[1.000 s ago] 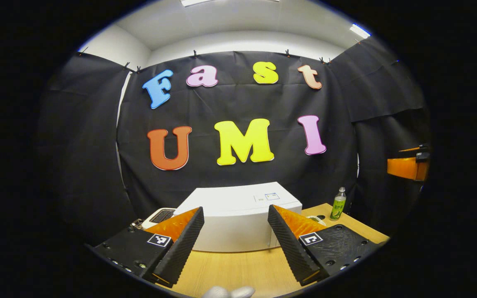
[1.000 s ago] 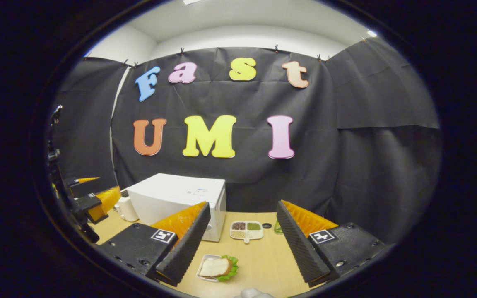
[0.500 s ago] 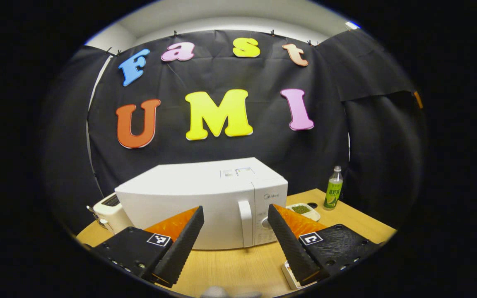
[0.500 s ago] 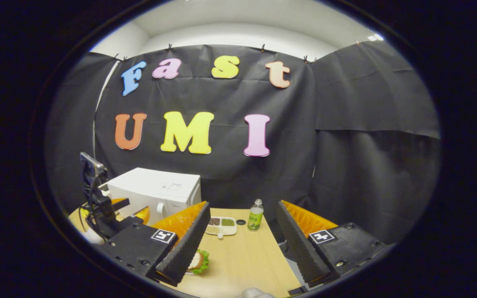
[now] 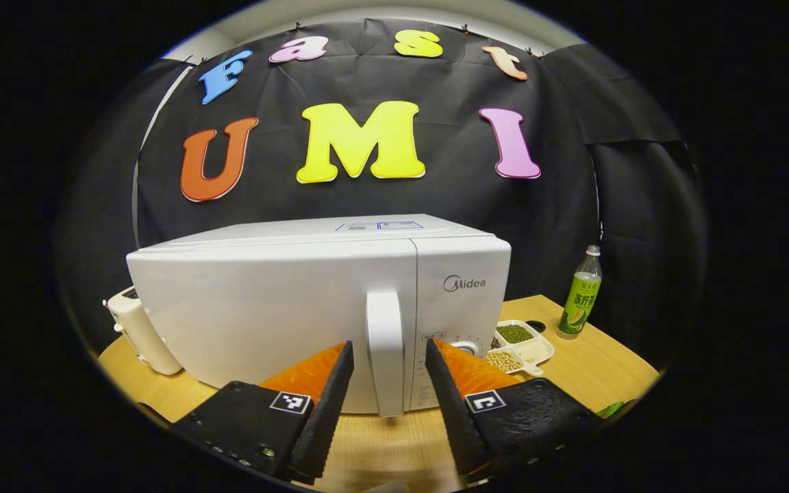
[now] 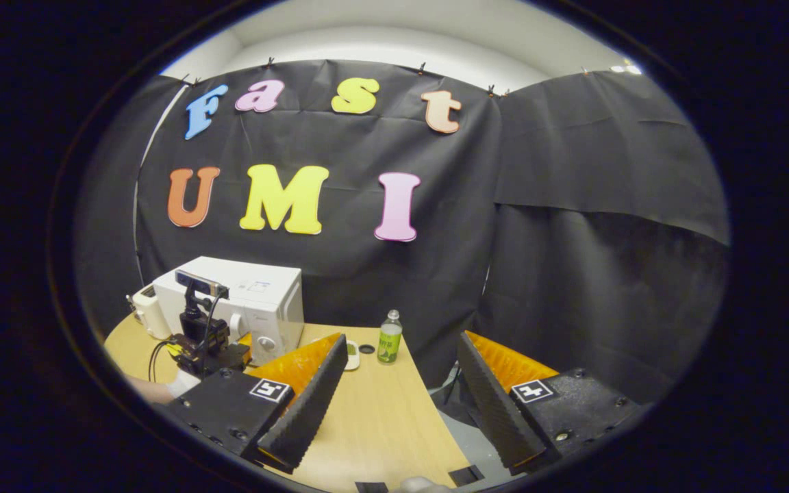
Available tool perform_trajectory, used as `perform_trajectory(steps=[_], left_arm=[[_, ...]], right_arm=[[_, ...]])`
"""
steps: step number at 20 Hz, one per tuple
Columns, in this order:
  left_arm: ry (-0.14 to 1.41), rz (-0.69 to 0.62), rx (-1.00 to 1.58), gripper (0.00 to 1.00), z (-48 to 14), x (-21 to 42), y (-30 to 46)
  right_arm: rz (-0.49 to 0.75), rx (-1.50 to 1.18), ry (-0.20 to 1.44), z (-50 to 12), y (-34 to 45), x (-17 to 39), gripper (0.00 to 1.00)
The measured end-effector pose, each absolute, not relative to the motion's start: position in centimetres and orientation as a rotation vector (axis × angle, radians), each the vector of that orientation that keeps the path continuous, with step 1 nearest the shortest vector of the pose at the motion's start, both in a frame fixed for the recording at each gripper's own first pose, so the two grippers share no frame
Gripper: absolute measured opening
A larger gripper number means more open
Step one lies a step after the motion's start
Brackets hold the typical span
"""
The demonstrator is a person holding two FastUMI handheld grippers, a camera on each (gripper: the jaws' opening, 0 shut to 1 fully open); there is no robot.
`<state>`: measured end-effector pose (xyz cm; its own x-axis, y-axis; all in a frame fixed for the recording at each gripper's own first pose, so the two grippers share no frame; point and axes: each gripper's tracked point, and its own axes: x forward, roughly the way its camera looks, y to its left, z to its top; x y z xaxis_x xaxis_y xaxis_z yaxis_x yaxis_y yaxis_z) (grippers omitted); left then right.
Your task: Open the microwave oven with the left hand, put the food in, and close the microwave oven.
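The white microwave (image 5: 271, 308) stands close ahead in the left gripper view with its door closed. My left gripper (image 5: 388, 344) is open, one finger on each side of the upright door handle (image 5: 385, 322), not pressing on it. A scrap of green, perhaps the food's lettuce (image 5: 611, 409), peeks out at the lower right. In the right gripper view the microwave (image 6: 257, 294) sits far left, with the left gripper (image 6: 206, 342) and a hand (image 6: 161, 390) in front of it. My right gripper (image 6: 401, 337) hangs open above the table (image 6: 381, 418), holding nothing.
A green bottle (image 5: 579, 301) (image 6: 388, 337) stands right of the microwave, beside a white divided tray of beans (image 5: 521, 342). A small white appliance (image 5: 141, 335) sits left of the microwave. The table's right edge drops to grey floor (image 6: 477, 445).
The left gripper has closed in on the microwave, and its fingers now flank the door handle. The right gripper view has swung right and back; the sandwich plate has left it.
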<state>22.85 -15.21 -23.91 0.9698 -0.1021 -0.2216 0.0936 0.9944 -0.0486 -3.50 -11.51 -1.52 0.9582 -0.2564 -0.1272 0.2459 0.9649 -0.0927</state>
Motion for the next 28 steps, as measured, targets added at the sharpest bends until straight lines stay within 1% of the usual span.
perform_trajectory(steps=[1,2,4,7,10,11,12,13,14,15,17,18,19,20,22,23,27,28], left_arm=[[0.240,-0.075,-0.036,0.62,-24.3,23.1,-14.7],[0.251,-0.092,-0.052,0.33,-24.4,22.9,-15.0],[0.257,-0.113,-0.049,0.29,-24.7,23.6,-15.4],[0.269,-0.140,-0.041,0.23,-24.5,23.1,-15.4],[0.287,-0.178,-0.073,0.13,-24.6,22.9,-15.4],[0.292,-0.189,-0.086,0.13,-24.6,22.9,-15.4],[0.299,-0.201,-0.087,0.10,-24.4,22.7,-15.5],[0.307,-0.207,-0.095,0.10,-24.4,22.5,-15.4],[0.327,-0.210,-0.105,0.10,-24.5,21.7,-15.3],[0.317,-0.217,-0.104,0.10,-24.7,20.7,-15.2],[0.283,-0.239,-0.069,0.10,-24.2,18.2,-14.6],[0.284,-0.246,-0.070,0.09,-24.4,16.9,-14.1],[0.286,-0.258,-0.072,0.10,-24.6,15.8,-13.7],[0.294,-0.266,-0.075,0.09,-24.7,14.8,-13.3],[0.301,-0.276,-0.066,0.10,-24.7,12.4,-12.1],[0.300,-0.277,-0.059,0.10,-24.6,11.3,-11.5],[0.323,-0.225,-0.036,0.11,-25.1,6.7,-7.7],[0.329,-0.204,-0.034,0.12,-25.3,5.7,-6.6]], right_arm=[[-0.259,-0.079,0.142,-1.7,-11.6,-3.6,1.00],[-0.259,-0.080,0.142,-1.6,-11.7,-3.7,1.00],[-0.261,-0.084,0.141,-1.5,-11.7,-3.9,1.00],[-0.244,-0.067,0.154,-1.9,-11.2,-3.9,1.00],[-0.216,-0.056,0.156,-1.8,-10.2,-3.5,1.00],[-0.206,-0.059,0.152,-1.5,-9.8,-3.4,0.97],[-0.193,-0.060,0.144,-1.2,-9.3,-3.3,1.00],[-0.176,-0.062,0.140,-0.9,-8.7,-3.1,0.97],[-0.161,-0.067,0.139,-1.1,-8.2,-2.8,0.96],[-0.149,-0.078,0.138,-1.0,-7.8,-2.6,1.00],[-0.129,-0.084,0.137,-1.0,-6.9,-2.4,1.00],[-0.112,-0.078,0.140,-1.2,-6.3,-2.4,0.97],[-0.093,-0.077,0.148,-1.5,-5.5,-2.3,0.96],[-0.079,-0.079,0.152,-1.8,-5.1,-2.1,1.00],[-0.043,-0.086,0.158,-2.1,-3.7,-2.0,1.00],[-0.022,-0.085,0.157,-2.1,-2.9,-2.0,0.97],[0.057,-0.083,0.153,-2.6,0.1,-1.7,0.96],[0.073,-0.082,0.152,-2.8,0.7,-1.7,1.00]])
